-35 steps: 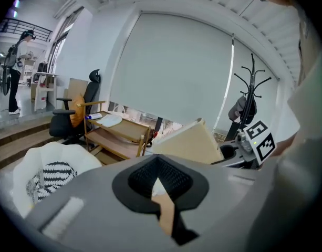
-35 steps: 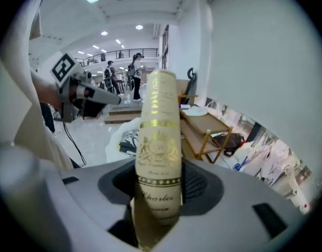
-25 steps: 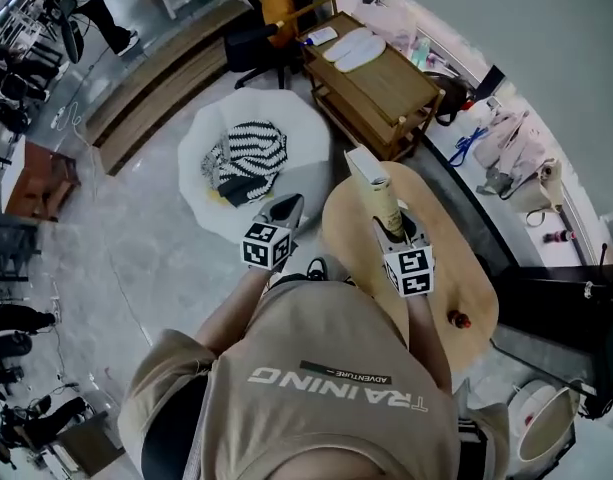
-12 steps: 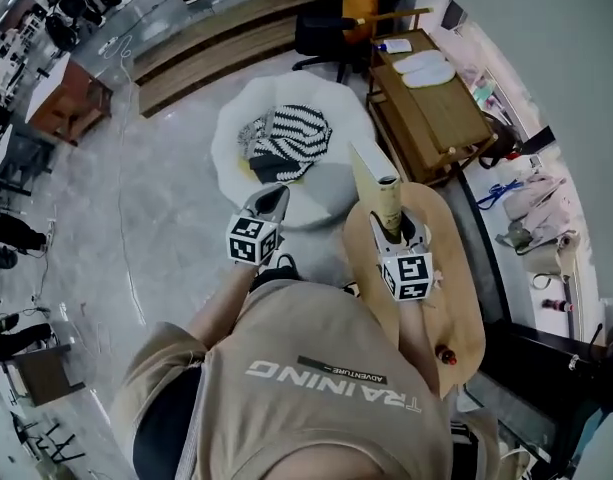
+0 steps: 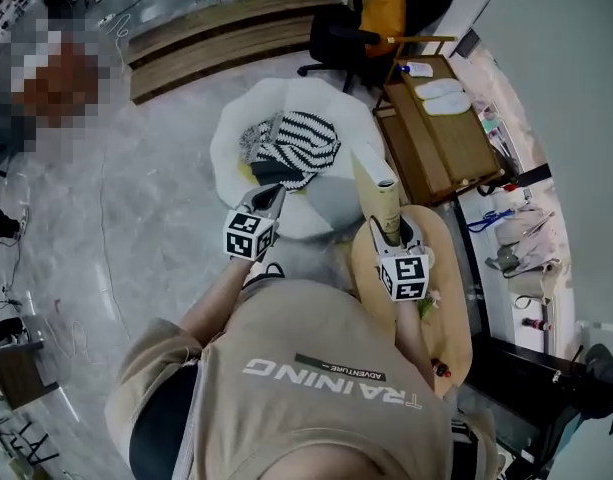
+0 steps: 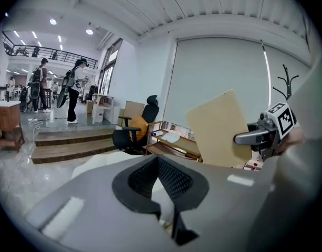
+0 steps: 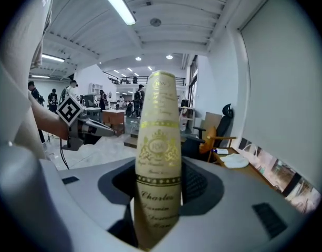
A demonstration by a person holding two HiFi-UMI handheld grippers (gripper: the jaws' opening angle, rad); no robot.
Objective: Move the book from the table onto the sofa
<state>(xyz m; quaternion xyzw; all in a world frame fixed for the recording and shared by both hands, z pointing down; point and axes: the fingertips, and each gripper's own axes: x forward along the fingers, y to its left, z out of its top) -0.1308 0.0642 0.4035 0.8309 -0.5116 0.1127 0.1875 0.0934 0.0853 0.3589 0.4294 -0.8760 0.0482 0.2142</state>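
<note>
where the right gripper (image 5: 388, 230) hung over the end of the oval tabletop (image 5: 454, 313), its fingers clamped the cream book (image 5: 373, 193) upright, just beside the white sofa (image 5: 331, 206). left gripper (image 5: 270, 198): fingers together, empty, at the sofa's edge.

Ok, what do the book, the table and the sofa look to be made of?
The book: paper or card cover, cream and matt, with shiny gold print on the spine. The table: wood or veneer, judging by its smooth tan top; the grain is too small to tell. The sofa: probably white fabric; faceted shape, finish unclear.
</note>
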